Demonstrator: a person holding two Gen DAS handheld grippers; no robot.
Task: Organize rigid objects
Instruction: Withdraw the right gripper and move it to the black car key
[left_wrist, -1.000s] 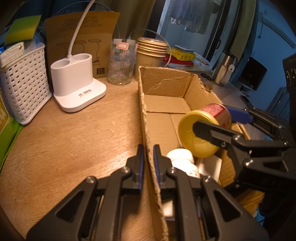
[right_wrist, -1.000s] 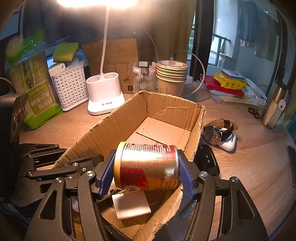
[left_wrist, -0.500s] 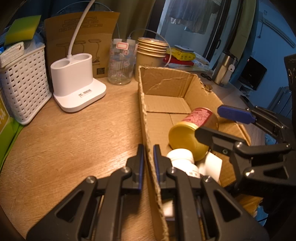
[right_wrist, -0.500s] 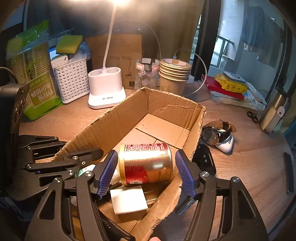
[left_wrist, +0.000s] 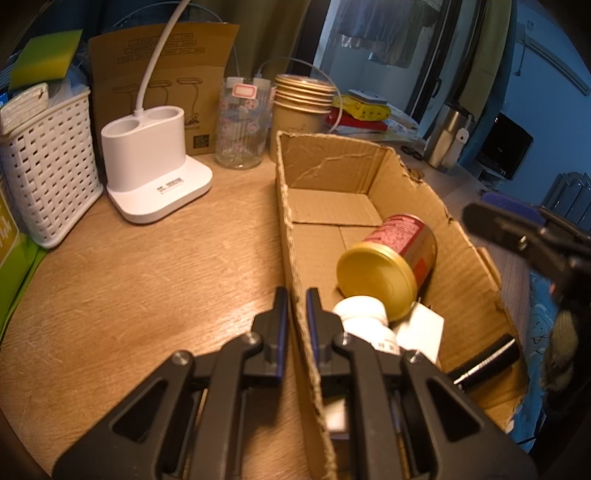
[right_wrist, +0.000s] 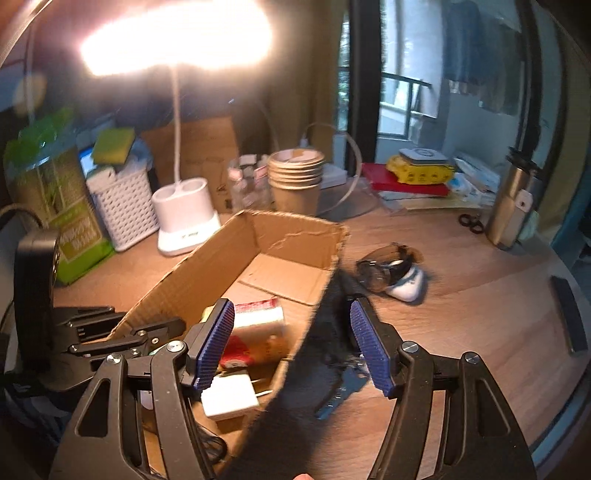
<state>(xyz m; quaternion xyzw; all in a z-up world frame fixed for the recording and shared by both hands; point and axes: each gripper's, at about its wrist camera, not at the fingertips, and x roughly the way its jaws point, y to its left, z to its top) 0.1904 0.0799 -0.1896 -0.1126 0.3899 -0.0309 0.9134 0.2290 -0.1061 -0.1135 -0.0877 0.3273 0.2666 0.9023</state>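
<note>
Black claw (right_wrist: 291, 345), ribbed blue pads (right_wrist: 216, 343)

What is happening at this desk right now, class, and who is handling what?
A person is sorting loose items into a cardboard box with two handheld grippers. The left gripper is clamped shut on the box's near wall, steadying it. The right gripper, its jaws just opening, grips nothing and hangs above the box. The red and gold can lies on its side inside the box, beside a white bottle and a white charger. A wristwatch waits on the desk outside.
</note>
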